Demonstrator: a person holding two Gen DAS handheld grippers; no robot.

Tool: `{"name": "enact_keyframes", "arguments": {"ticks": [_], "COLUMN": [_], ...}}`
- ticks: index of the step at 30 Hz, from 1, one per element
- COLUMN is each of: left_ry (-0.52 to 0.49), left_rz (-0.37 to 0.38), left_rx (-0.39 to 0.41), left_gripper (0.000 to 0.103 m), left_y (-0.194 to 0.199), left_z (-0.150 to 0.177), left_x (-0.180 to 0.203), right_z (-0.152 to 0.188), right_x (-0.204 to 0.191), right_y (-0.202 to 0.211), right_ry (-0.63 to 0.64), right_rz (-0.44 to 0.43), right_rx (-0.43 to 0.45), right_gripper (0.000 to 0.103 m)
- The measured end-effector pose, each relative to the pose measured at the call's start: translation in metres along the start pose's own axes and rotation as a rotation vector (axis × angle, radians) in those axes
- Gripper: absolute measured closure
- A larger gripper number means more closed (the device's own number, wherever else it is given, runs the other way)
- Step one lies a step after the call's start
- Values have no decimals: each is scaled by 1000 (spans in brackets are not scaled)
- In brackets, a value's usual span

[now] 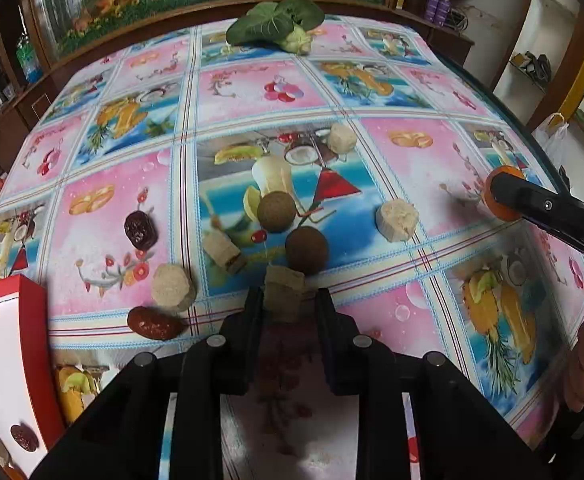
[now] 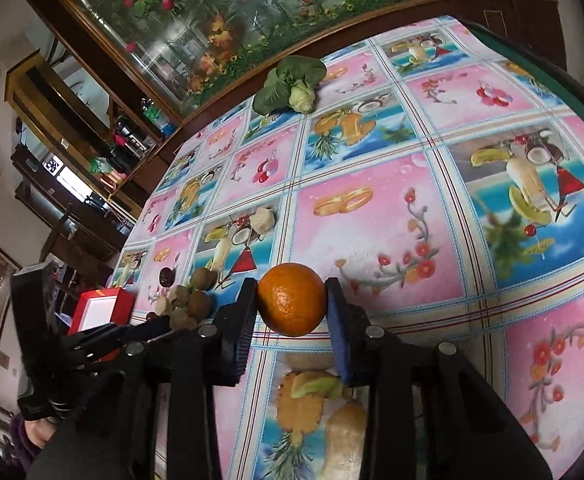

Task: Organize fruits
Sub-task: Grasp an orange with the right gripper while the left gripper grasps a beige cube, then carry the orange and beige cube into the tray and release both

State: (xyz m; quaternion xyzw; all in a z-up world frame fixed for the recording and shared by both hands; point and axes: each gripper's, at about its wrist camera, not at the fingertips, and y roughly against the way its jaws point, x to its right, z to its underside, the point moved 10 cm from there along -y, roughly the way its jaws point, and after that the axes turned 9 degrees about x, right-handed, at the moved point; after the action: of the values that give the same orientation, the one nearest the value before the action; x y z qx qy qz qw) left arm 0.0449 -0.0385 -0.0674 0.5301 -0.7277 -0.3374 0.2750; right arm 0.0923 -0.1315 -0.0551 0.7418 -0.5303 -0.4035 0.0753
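Observation:
My left gripper [image 1: 285, 300] is shut on a tan cork-like cylinder [image 1: 283, 292] just above the tablecloth. Two brown round fruits [image 1: 276, 211] [image 1: 306, 249] lie just ahead of it. Beige chunks [image 1: 397, 220] [image 1: 173, 288] [image 1: 342, 138], another tan cylinder [image 1: 223, 249] and dark red dates [image 1: 154, 322] [image 1: 140, 230] are scattered around. My right gripper [image 2: 292, 304] is shut on an orange [image 2: 291, 299], which also shows at the right edge of the left wrist view [image 1: 500, 196].
A red box with a white inside [image 1: 0, 356] holding a date stands at the near left; it also shows in the right wrist view [image 2: 100, 308]. A leafy green vegetable [image 1: 278, 24] lies at the table's far edge. The table's right edge [image 1: 532, 136] is near the orange.

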Motion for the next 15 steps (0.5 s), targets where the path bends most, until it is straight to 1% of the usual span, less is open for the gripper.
{"name": "enact_keyframes", "arguments": {"ticks": [1,3,5,8,11,13,15], "left_ry": [6,16,15,36,44,68,78], "left_rz": [11,28,23,38,40,39,20], "left_rx": [2,8,22,39,80,109,156], "left_gripper": [86,86,86,87,87,87,87], "left_y": [0,0,1,7,27,49,75], "left_z": [-1,-2,-2,-2,-2,2,5], "left_x": [1,1,0,-2,-6,-16,-29], "right_z": [-1,-2,-1,1,3,5,7], "right_x": [2,3,3,2,-2,-6,-11], "right_y": [1,3,2,0,-1,-2,-3], "right_ry": [-1,1,7,25,50,59,59], "right_rz": [2,5,10,21,21,15,3], "right_rx": [4,15,13,12,13,16,16], "right_gripper": [67,67,67,67,67,67,67]}}
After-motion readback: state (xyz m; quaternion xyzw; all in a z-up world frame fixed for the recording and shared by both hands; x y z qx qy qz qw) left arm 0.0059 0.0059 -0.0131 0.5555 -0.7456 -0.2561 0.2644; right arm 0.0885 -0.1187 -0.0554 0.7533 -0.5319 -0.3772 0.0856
